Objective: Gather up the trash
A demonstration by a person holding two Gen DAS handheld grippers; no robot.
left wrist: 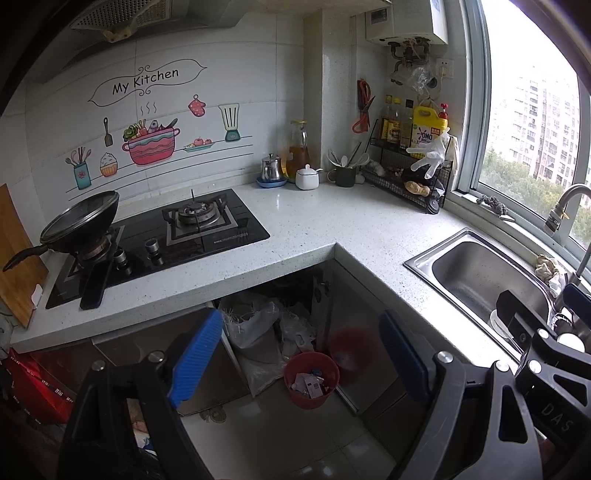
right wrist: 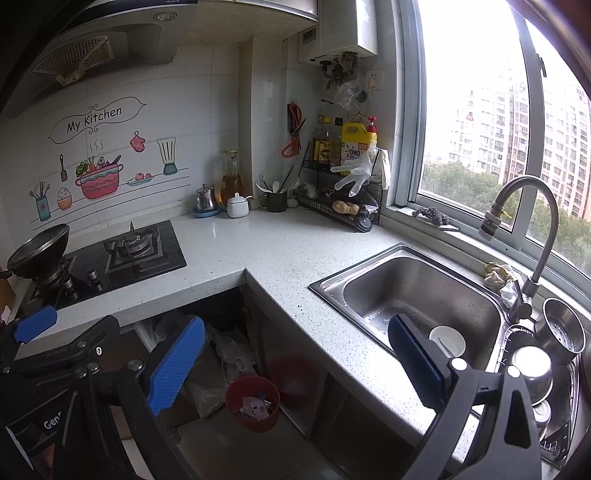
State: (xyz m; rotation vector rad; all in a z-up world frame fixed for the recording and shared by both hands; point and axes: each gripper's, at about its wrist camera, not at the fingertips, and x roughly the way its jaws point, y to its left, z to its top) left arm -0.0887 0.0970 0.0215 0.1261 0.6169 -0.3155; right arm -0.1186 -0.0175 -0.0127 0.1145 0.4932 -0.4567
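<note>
The speckled countertop (left wrist: 303, 225) wraps around the steel sink (right wrist: 417, 288). Below, on the floor, the red trash bin (left wrist: 311, 379) holds what looks like paper scraps. Both the left gripper (left wrist: 299, 362) and right gripper (right wrist: 295, 365) gape wide, holding nothing.

You stand in the corner of a small kitchen. A speckled pale countertop (left wrist: 314, 229) runs in an L beneath white wall tiles bearing a "My Kitchen" decal (left wrist: 146, 83). A black gas hob (left wrist: 177, 236) sits at your left under a range hood (left wrist: 122, 16), a steel sink (right wrist: 417, 291) at your right. Grey daylight enters through the wide window (right wrist: 480, 110), showing apartment towers and trees. The floor (left wrist: 280, 435) is pale tile.
</note>
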